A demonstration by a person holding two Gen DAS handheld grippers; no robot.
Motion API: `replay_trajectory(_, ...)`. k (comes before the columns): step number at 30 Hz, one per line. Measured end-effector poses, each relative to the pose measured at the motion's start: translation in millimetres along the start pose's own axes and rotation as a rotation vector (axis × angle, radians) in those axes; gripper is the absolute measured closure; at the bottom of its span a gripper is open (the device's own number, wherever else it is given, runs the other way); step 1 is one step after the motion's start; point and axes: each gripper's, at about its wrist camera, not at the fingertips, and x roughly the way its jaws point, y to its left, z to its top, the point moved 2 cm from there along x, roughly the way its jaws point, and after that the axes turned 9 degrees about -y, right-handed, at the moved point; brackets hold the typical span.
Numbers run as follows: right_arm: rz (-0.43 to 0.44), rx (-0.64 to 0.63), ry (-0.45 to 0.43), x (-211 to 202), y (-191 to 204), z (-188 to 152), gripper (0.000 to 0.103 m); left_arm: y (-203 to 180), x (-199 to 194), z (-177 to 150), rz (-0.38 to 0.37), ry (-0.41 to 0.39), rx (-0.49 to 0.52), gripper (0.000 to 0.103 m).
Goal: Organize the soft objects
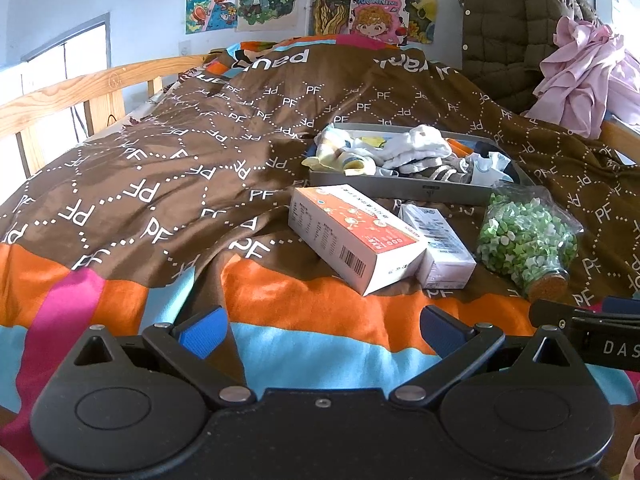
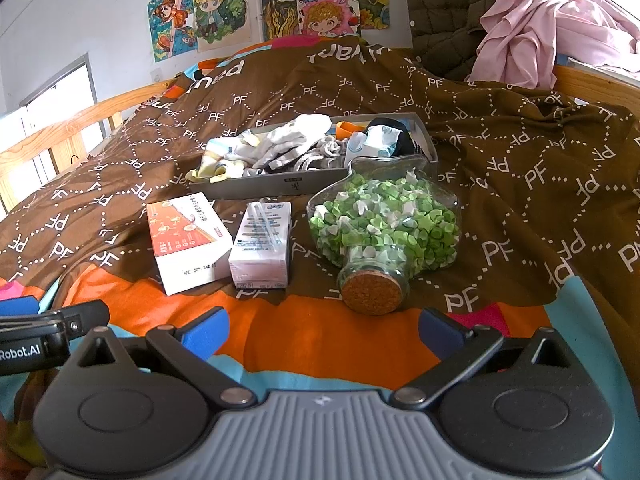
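left claw (image 1: 320, 330) released | right claw (image 2: 320, 330) released | socks (image 2: 280, 148) in grey tray (image 2: 256, 188)

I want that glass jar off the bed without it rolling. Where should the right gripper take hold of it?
Grip the narrow neck just behind the cork. The jar lies on its side, cork toward the open right gripper, so come straight from the near side, jaws on either side of the neck; the belly looks too wide.

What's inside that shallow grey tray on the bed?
The shallow grey tray holds a jumble of small socks, white, yellow, grey and dark ones. Whatever lies beneath the pile is covered.
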Motion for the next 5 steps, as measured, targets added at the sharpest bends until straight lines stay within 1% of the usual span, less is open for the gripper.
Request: replay_trajectory(5, 0.000, 0.000, 0.000, -0.2, 0.1, -0.2, 0.000, 0.1, -0.6, 0.3, -0.002, -0.003, 0.002, 0.001)
